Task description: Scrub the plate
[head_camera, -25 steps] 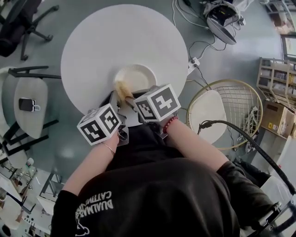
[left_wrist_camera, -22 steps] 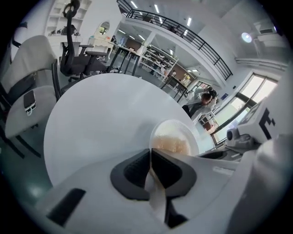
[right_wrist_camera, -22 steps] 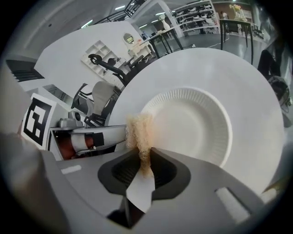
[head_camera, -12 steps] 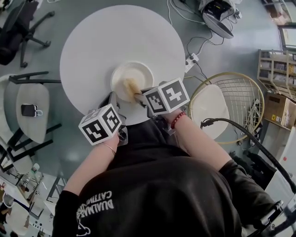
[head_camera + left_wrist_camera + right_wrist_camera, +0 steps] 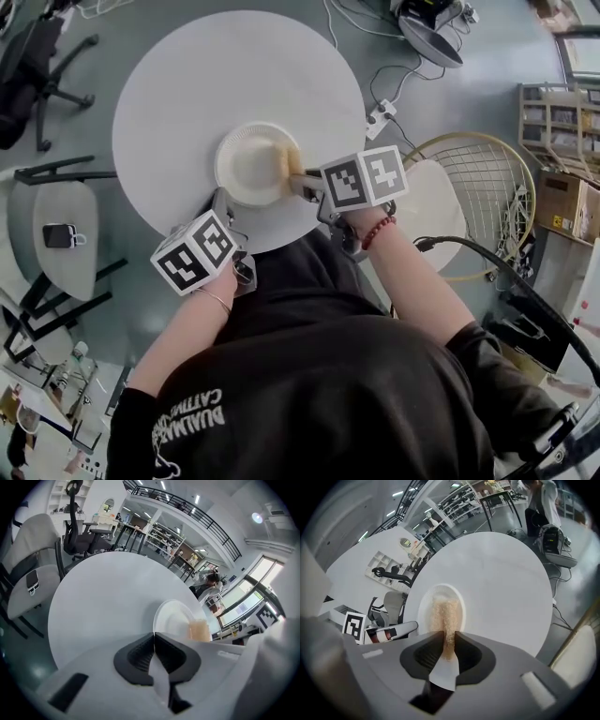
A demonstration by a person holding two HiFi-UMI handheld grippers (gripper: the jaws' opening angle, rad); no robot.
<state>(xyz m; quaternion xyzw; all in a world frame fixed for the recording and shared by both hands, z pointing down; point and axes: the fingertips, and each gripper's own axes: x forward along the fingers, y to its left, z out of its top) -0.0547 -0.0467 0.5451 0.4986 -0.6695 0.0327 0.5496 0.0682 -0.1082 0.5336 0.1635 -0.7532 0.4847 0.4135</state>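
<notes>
The fingers (image 5: 139, 652) of the left gripper (image 5: 153, 636) are pressed together, and the near rim of the white paper plate (image 5: 169, 617) is caught at their tips. The fingers (image 5: 425, 654) of the right gripper (image 5: 449, 638) are closed on a tan fibrous sponge (image 5: 446, 613). It is pinched by its near end and laid forward from them onto the plate. In the head view the sponge is seen at the side of the plate nearest the right fingers, while the left fingers are set at the opposite, lower-left rim. The two pairs of fingers are thus kept apart, with the plate between them. From the left fingers the sponge is seen ahead and to the right, over the plate's right edge. The plate is borne by a round white bench (image 5: 234, 75), near the edge closest to the fingers. Behind the left fingers a marker cube (image 5: 194, 251) is carried, and another behind the right. Well to the left of the left fingers, off the bench, a grey chair seat (image 5: 61, 192) with a dark phone (image 5: 54, 236) on it is seen. A round wire-backed chair (image 5: 478, 202) is seen to the right of the right fingers.
</notes>
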